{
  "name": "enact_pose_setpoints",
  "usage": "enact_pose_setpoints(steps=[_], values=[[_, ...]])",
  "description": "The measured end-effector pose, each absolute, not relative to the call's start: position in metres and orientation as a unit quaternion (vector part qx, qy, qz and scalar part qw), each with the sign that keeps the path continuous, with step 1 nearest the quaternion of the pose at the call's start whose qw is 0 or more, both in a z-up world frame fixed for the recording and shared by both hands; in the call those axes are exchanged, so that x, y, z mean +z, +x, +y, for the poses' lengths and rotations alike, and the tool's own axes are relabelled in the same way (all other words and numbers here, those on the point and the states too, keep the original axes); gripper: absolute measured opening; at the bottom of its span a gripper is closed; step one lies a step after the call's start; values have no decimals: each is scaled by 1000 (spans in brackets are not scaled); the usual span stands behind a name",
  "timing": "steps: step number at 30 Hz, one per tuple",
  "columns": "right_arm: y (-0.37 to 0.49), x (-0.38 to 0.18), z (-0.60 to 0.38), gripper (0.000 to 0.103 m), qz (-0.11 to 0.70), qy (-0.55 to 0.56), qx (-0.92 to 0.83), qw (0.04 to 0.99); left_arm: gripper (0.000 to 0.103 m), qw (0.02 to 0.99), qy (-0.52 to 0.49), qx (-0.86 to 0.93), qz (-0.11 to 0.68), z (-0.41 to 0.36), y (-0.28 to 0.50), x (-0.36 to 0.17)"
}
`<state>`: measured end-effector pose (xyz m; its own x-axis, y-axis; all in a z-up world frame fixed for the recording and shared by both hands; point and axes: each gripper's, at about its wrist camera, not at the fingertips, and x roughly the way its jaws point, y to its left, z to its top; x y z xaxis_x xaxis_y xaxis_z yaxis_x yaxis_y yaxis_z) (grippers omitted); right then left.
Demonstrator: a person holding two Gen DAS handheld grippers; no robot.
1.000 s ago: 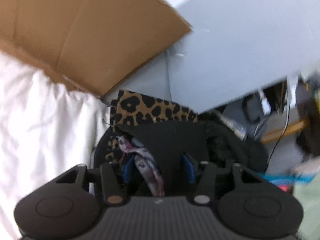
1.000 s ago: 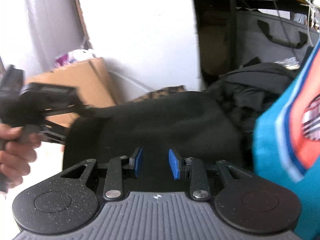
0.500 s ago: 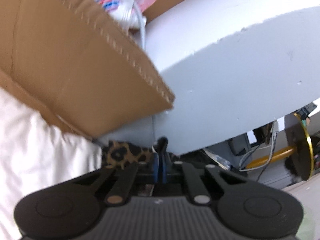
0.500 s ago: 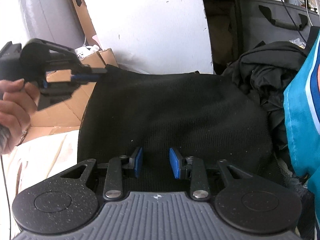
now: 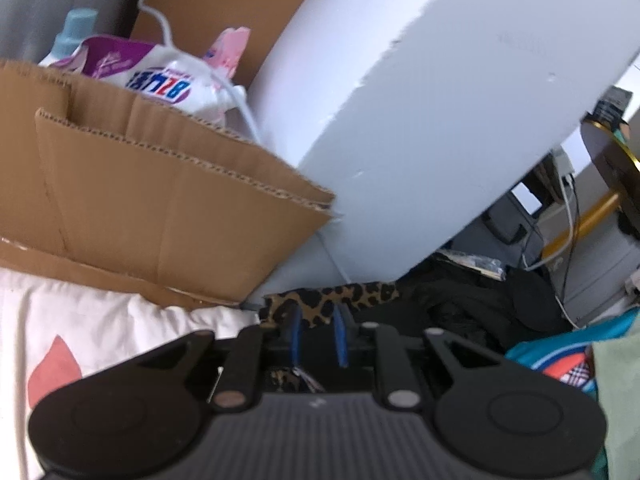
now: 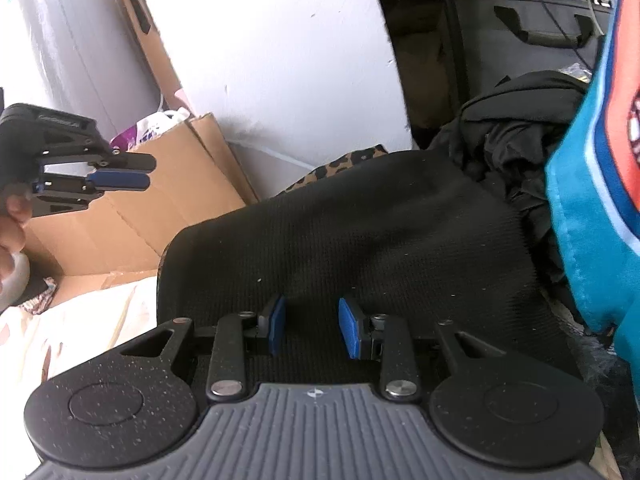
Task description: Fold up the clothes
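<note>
White foam slab [image 5: 420, 120] beside an open cardboard box [image 5: 160, 208].

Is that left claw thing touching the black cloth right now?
Apart. The right wrist view shows the left gripper in the air, with cardboard visible between it and the black cloth.

A cluttered home storage corner

Around the open cardboard box [image 5: 168, 200], holding a detergent bag [image 5: 160, 76], stand a white foam slab [image 5: 420, 120] just beside it, heaped clothes [image 6: 520, 152] beyond, and a flower-print bedsheet [image 5: 80, 340] below it.
</note>
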<state>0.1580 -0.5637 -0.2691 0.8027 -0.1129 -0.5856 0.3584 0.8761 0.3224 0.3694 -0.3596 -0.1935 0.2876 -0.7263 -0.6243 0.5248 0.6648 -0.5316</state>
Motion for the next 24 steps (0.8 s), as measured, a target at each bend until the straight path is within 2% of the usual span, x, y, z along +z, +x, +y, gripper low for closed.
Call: enact_pose_setpoints(steps=[4, 5, 6, 8, 12, 19, 20, 21, 22, 23, 24], values=[[149, -268, -570, 36, 276, 232, -148, 921, 26, 782, -109, -398, 468, -371, 354, -204], [148, -269, -571, 36, 276, 234, -150, 920, 38, 779, -106, -398, 473, -373, 351, -208], [147, -270, -572, 36, 277, 234, -150, 920, 56, 778, -100, -399, 475, -375, 348, -211], [145, -272, -571, 36, 281, 232, -150, 919, 73, 780, -84, -399, 475, -379, 339, -218], [143, -276, -569, 36, 284, 233, -150, 918, 64, 763, -94, -389, 507, -385, 344, -245], [146, -279, -566, 36, 286, 238, -139, 918, 64, 731, -208, -378, 529, -384, 361, -279], [145, -280, -566, 36, 285, 242, -140, 917, 58, 729, -217, -377, 528, -387, 363, -282], [144, -282, -565, 36, 284, 244, -140, 917, 44, 723, -227, -378, 532, -390, 366, -286], [144, -283, -564, 36, 285, 243, -140, 917, 36, 716, -237, -380, 535, -392, 369, -289], [143, -283, -563, 36, 286, 239, -139, 917, 20, 715, -241, -381, 535, -394, 371, -289], [143, -284, -562, 36, 287, 235, -139, 918, 12, 720, -236, -382, 529, -396, 373, -287]])
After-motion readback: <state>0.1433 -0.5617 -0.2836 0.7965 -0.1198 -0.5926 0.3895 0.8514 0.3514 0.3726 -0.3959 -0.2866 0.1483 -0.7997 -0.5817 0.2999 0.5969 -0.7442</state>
